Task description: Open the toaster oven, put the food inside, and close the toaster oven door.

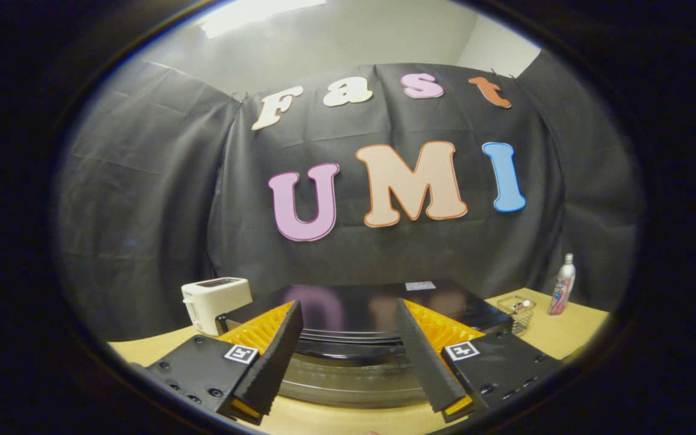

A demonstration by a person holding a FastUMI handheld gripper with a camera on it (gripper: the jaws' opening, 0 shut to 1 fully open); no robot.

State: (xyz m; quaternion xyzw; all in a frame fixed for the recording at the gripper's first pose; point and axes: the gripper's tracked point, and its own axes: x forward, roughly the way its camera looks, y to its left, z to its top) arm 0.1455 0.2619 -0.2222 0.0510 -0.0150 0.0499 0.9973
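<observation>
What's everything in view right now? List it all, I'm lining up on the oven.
toaster oven: one, black, straight ahead of the fingers, its top and upper door edge between them
toaster: one, white, left of the oven
wire basket: one, metal, right of the oven, contents unclear
bottle: one, pink-and-white, upright, beyond the basket
table: one, light wood, under it all
gripper: one, fingers open, straddling the oven's front, touching nothing

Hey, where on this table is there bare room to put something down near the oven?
Bare tabletop lies right of the toaster oven, between the wire basket and the bottle. A strip lies in front of the oven under the open claw. The left is crowded: the white toaster sits close beside the oven.
</observation>
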